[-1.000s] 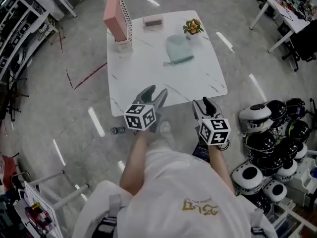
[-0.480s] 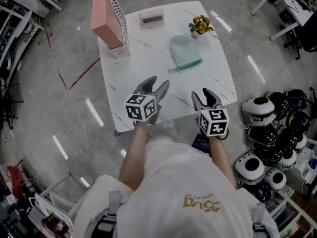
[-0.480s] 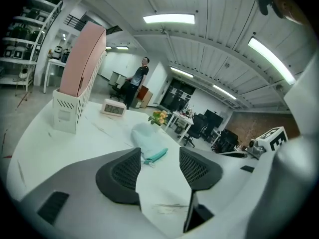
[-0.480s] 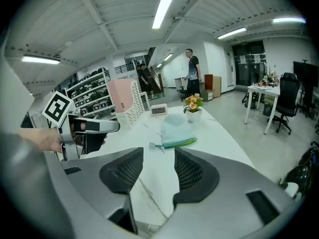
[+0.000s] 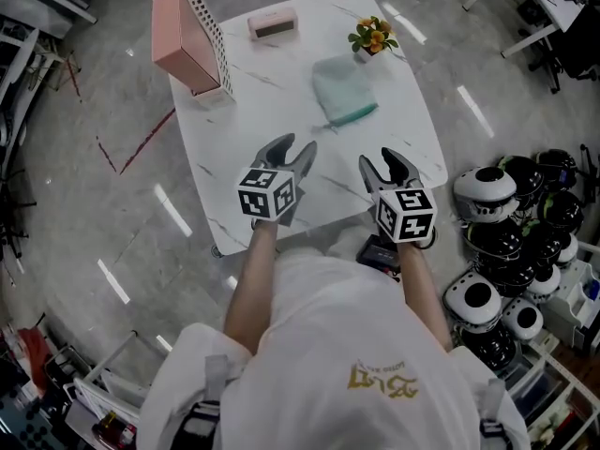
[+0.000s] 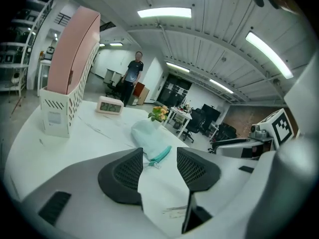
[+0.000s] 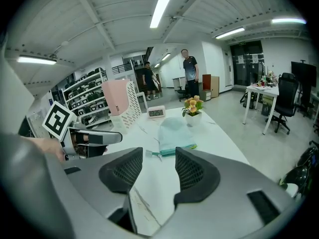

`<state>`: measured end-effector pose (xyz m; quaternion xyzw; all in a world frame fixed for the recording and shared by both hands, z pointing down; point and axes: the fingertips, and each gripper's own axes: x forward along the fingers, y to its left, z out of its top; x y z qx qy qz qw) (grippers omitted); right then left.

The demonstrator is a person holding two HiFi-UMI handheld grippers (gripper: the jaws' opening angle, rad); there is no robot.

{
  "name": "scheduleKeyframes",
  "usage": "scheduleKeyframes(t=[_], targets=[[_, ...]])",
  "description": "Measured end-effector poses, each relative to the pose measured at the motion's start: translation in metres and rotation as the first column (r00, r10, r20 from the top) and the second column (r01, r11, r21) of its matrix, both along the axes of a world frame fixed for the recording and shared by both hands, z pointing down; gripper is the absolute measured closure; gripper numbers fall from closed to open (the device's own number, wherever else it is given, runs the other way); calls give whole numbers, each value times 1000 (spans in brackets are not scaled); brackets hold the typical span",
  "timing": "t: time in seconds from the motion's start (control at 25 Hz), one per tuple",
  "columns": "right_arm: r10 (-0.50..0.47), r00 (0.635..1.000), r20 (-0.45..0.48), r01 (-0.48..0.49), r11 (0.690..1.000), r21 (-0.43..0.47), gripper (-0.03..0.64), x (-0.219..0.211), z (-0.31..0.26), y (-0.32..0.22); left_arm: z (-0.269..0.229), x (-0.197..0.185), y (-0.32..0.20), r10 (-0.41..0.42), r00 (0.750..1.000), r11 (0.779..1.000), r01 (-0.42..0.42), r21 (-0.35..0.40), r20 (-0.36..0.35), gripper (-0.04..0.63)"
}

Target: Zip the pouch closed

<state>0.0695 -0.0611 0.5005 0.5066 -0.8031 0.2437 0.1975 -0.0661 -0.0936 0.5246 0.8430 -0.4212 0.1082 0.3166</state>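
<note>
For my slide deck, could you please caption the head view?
Left gripper and right gripper, jaws open, hover above the near edge of the white table, short of the teal pouch.

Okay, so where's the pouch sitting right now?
In the head view, the mint-green pouch lies on the far right side of the white table, just nearer the person than the flower pot.

The small digital clock (image 6: 110, 105) near the table's (image 5: 281, 111) far edge shows digits that read about 22:26; the last digit is unsure. Gold lettering (image 5: 380, 379) on the back of the person's white shirt is too warped to read. The cubes on the left gripper (image 5: 298, 148) and right gripper (image 5: 377, 159) carry black-and-white square markers.
</note>
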Motion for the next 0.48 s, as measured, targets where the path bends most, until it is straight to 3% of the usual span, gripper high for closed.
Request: scheduleKeyframes(t=[0.48], targets=[[-46,999,12,46,998,-52,414,-3,36,-22,24,11,-18,32,998,999,-30,-34,48,368]])
